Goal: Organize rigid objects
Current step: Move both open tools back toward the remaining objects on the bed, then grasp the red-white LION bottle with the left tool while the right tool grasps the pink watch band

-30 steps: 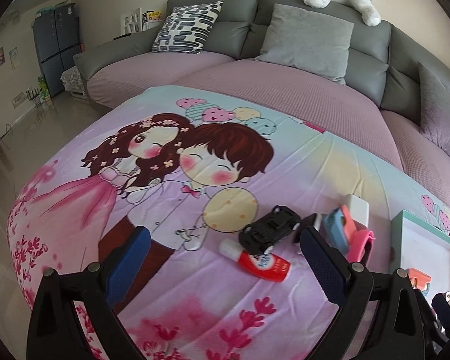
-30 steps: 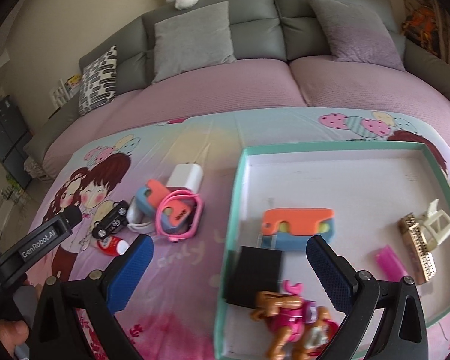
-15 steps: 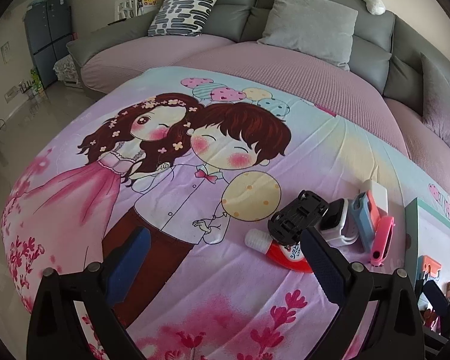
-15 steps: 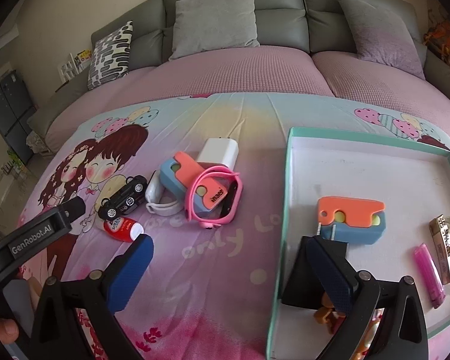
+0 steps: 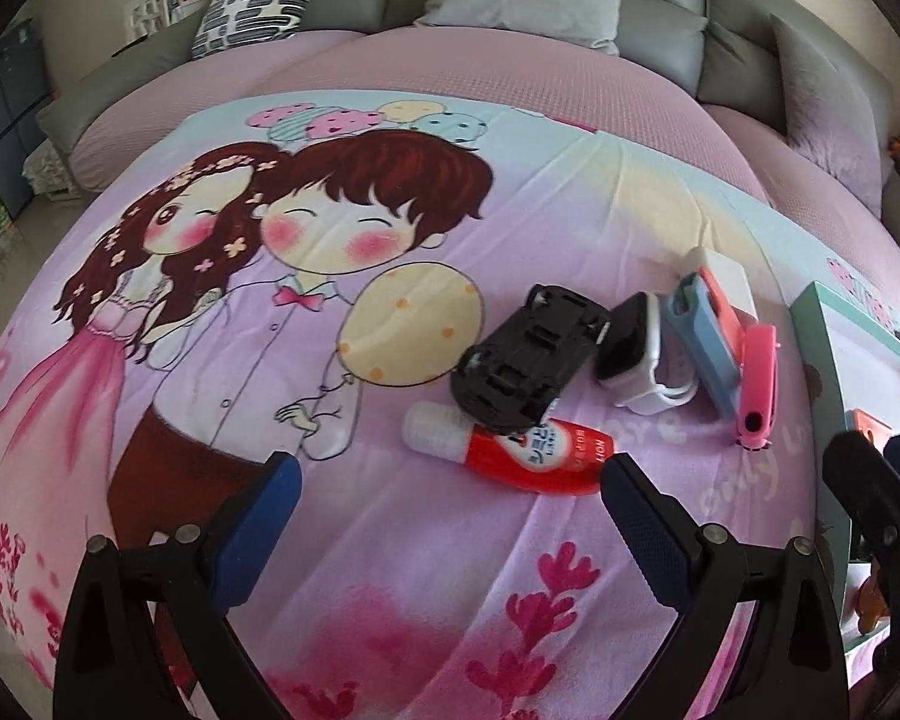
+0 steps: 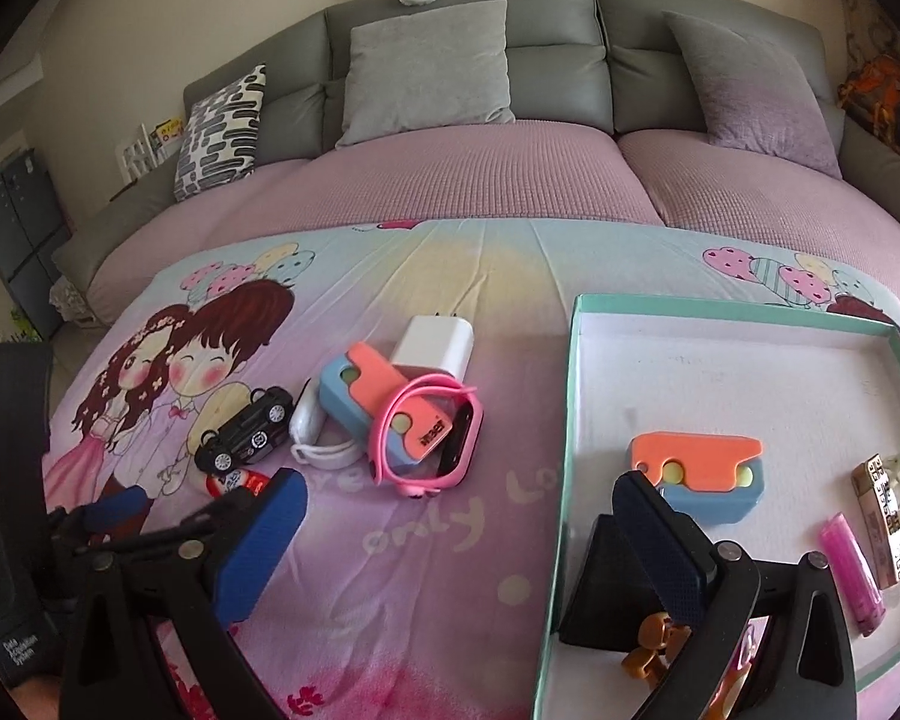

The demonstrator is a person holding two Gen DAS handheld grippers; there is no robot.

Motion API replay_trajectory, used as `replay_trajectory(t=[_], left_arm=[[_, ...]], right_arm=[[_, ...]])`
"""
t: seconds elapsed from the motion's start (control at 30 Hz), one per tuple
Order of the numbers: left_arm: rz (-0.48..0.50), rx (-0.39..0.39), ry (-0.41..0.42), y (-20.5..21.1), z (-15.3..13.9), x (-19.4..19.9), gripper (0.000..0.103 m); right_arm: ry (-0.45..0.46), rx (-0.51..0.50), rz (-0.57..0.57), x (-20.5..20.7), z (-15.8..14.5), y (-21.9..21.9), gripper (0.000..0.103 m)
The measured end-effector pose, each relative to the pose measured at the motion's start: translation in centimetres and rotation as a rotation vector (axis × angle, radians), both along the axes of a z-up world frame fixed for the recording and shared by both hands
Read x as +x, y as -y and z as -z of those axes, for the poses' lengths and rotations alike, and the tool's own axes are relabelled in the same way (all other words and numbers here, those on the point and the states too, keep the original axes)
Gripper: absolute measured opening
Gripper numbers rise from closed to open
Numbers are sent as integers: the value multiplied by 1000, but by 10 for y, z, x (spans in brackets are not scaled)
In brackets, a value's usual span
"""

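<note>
my left gripper (image 5: 450,480) hangs low over the blanket (image 5: 390,570) with its jaws spread wide and holding nothing, and the red tube (image 5: 540,456) lies just ahead of it, almost touching the right fingertip. the black car (image 5: 528,360) sits upside down with its rear resting on the tube's white end, so if i close on the tube the car will likely tip or roll, and it could knock the white watch (image 5: 633,354) just beside it. the tube is round and slick-looking, and i judge it may squirt out of the pads if i pinch near the cap. my right gripper (image 6: 456,510) is also wide open and empty, straddling the left wall of the tray (image 6: 732,306); if i lower it here that wall could catch a finger and drag the tray. the loose pile sits left of the tray: the pink watch (image 6: 429,432) looped over the blue-orange case (image 6: 360,390), with the charger (image 6: 435,345) behind. that strap could snag and pull the case along. the two grippers are near each other and could collide.
</note>
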State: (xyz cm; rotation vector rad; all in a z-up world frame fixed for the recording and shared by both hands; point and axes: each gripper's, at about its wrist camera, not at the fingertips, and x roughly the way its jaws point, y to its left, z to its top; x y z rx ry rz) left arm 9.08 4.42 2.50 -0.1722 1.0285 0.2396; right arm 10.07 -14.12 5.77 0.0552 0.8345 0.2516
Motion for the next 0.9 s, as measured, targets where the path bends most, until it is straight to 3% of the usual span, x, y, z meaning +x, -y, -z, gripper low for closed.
replay_trajectory(t=[0.13, 0.23, 0.5, 0.6, 0.67, 0.9], left_arm=[[41, 9, 0, 9, 3, 5, 100], [65, 36, -5, 15, 6, 8, 100], [83, 10, -3, 12, 14, 10, 100], [99, 2, 7, 14, 13, 12, 95], [100, 2, 12, 14, 13, 12, 81], [100, -3, 15, 12, 13, 12, 79]], right_arm=[[8, 31, -25, 4, 0, -6, 99], [13, 51, -52, 6, 1, -13, 86], [-16, 71, -99, 14, 16, -30, 48], [-28, 77, -100, 16, 22, -32, 47], [-36, 84, -96, 18, 25, -32, 41], [-35, 92, -96, 21, 29, -33, 32]])
